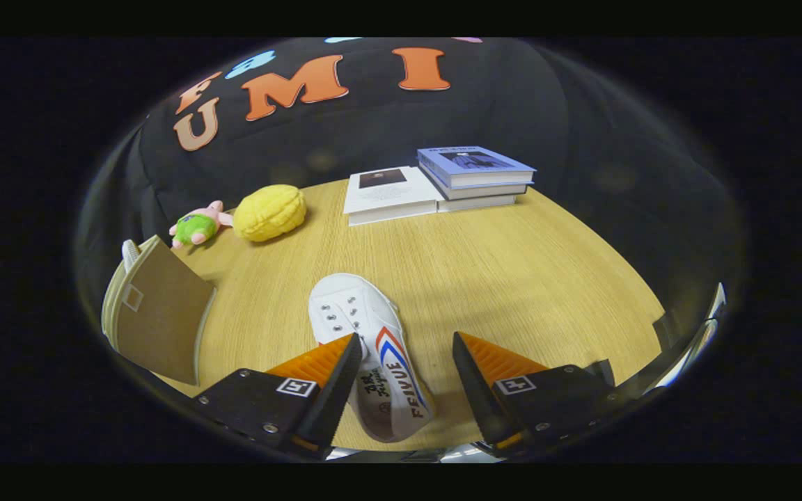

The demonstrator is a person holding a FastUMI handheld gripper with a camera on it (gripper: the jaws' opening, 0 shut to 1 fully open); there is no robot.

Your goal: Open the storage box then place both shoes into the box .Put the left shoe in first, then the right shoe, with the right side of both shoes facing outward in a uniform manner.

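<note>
White shoe [372, 355] between parted gripper [406, 351] fingers

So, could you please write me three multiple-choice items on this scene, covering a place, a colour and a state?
1. The white shoe lies: A) on the books B) between the jaws C) beside the plush toys.
2. The round plush is: A) yellow B) blue C) red.
3. On the gripper, the jaws stand: A) open B) shut on the shoe C) shut on a book.
Answers: B, it lies on the table with a jaw on either side; A, its surface is yellow; A, a wide gap separates them, the right one clear of the shoe.
</note>
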